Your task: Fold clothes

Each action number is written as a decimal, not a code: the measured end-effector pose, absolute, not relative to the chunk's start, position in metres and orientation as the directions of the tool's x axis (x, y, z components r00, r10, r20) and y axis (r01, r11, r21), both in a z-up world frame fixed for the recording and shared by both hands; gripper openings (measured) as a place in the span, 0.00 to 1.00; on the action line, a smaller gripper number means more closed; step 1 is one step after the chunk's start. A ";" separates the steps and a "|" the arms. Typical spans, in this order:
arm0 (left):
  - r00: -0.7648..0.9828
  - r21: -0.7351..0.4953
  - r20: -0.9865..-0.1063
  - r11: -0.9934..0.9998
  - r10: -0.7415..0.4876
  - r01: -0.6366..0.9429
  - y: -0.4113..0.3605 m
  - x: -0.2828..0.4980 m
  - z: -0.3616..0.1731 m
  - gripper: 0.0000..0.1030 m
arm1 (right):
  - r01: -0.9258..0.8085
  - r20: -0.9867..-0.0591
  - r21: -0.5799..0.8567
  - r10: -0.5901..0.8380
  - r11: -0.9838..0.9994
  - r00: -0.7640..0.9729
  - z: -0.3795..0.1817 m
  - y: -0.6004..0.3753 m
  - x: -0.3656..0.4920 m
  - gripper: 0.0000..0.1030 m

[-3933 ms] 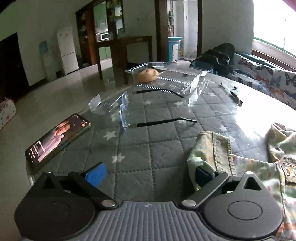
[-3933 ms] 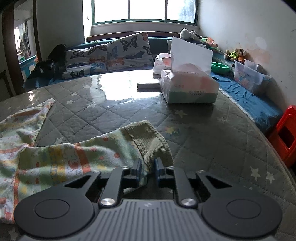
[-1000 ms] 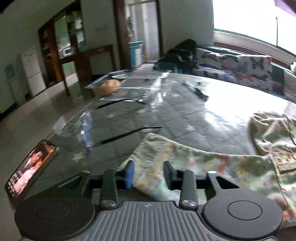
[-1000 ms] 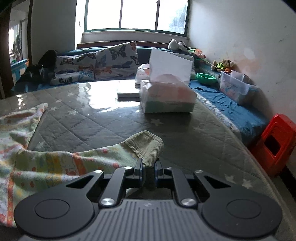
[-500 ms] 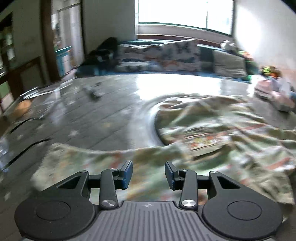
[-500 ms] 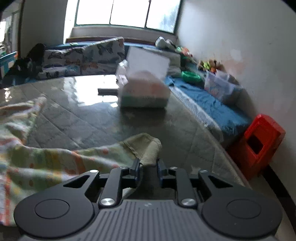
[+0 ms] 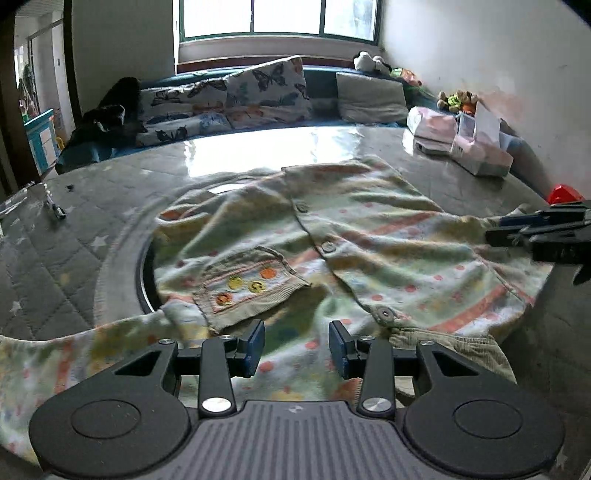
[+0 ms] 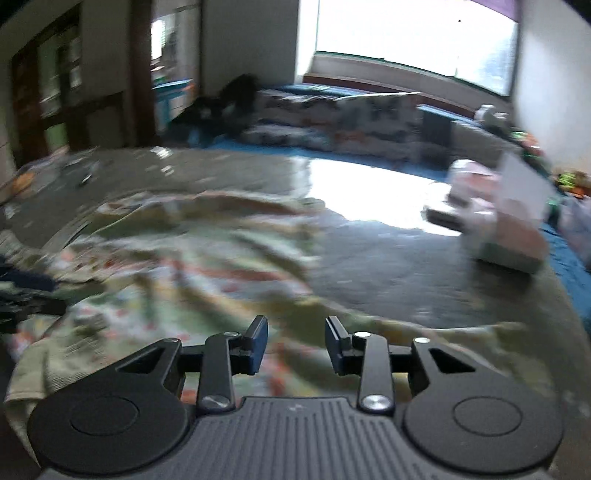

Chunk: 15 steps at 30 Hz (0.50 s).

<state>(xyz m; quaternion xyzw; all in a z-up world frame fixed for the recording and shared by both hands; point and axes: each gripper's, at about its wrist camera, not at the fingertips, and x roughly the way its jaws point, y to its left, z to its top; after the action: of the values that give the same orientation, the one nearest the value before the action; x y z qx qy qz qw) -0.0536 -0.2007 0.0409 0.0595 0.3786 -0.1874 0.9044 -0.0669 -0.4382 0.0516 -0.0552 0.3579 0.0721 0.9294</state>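
**Desk:** Left gripper [image 7: 296, 347], how is it shown?

**Caption writer:** It is shown with its jaws apart and nothing pinched between them, held low over the near edge of a child's cardigan [image 7: 332, 251]. The right gripper [image 8: 296, 345] is caught with its jaws opening; printed cloth is seen beneath the gap, but no fold is pressed by the pads. In the left view it is also seen at the far right, by the sleeve end.

**Desk:** And the garment?

**Caption writer:** It is spread front-up across a round table [image 7: 55, 266], buttons [image 7: 386, 314] closed, a small pocket [image 7: 251, 284] facing the left camera. One sleeve is draped toward the near left edge.

**Desk:** What would be called for in the step in hand?

**Caption writer:** A sleeve fold appears to be under way. It is judged that each cuff should be taken by its ribbed edge only, so a single layer is lifted, and laid flat across the chest with wrinkles smoothed out first. Cloth near the table rim could be dragged off if it is pulled too hard.

**Desk:** Surroundings?

**Caption writer:** The table is covered by a quilted grey star-print cloth under a glossy clear sheet. A tissue box [image 7: 480, 157] is set at the far right, butterfly cushions [image 7: 266, 92] are lined under a bright window [image 7: 273, 16]. The right view is badly blurred.
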 end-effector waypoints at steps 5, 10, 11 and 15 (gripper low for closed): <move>0.616 -0.032 -0.724 0.908 -0.309 0.418 -0.207 -0.056 0.034 0.40 | -0.268 -0.703 -0.063 0.148 0.961 0.696 0.040 -0.409 -0.069 0.33; 0.603 -0.029 -0.730 0.897 -0.321 0.441 -0.210 -0.061 0.031 0.38 | -0.333 -0.727 -0.094 0.164 0.938 0.667 0.030 -0.393 -0.084 0.33; 0.600 -0.034 -0.732 0.896 -0.324 0.442 -0.209 -0.061 0.031 0.38 | -0.343 -0.730 -0.099 0.166 0.934 0.663 0.029 -0.391 -0.087 0.33; 0.595 -0.031 -0.735 0.892 -0.326 0.451 -0.209 -0.064 0.032 0.38 | -0.369 -0.738 -0.110 0.173 0.923 0.652 0.031 -0.390 -0.100 0.33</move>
<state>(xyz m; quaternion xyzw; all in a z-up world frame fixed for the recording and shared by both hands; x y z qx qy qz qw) -0.0636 -0.2095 0.0321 0.0795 0.3935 -0.2184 0.8894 -0.0996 -0.3896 0.0309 -0.1265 0.3890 0.1506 0.9000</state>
